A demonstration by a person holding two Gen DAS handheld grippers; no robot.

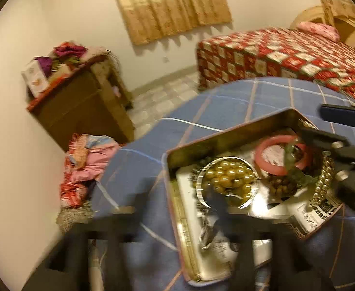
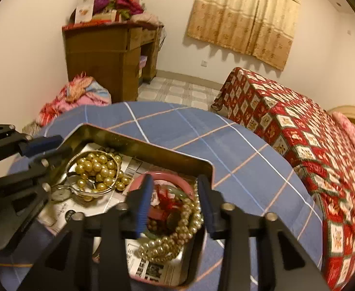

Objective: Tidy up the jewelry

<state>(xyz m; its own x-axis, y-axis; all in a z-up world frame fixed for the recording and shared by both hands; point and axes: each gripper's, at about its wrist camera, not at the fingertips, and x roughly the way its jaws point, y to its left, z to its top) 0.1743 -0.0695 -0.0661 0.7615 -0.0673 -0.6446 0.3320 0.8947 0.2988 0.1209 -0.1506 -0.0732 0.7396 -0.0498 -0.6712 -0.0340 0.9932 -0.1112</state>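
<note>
An open metal tin [image 1: 226, 135] [image 2: 141, 145] lined with newspaper lies on a blue checked cloth [image 2: 201, 131]. In it are gold beads [image 1: 228, 177] [image 2: 97, 167] inside a silver bangle, a pink bangle [image 1: 262, 160] [image 2: 175, 177], a green bangle [image 1: 291, 160] and a pearl strand [image 1: 323, 181] [image 2: 175, 240]. My left gripper [image 1: 177, 201] [image 2: 48, 149], blurred, stands open astride the tin's left wall, one finger over the silver bangle. My right gripper [image 2: 175, 201] [image 1: 323, 128] is open over the pink bangle and pearls, its pads clear of them.
A bed with a red patterned cover [image 1: 286, 55] [image 2: 311, 145] stands to the right. A cluttered wooden desk [image 1: 80, 106] [image 2: 104, 53] is against the far wall, with a heap of pink cloth [image 1: 85, 167] [image 2: 80, 97] beside the table's edge.
</note>
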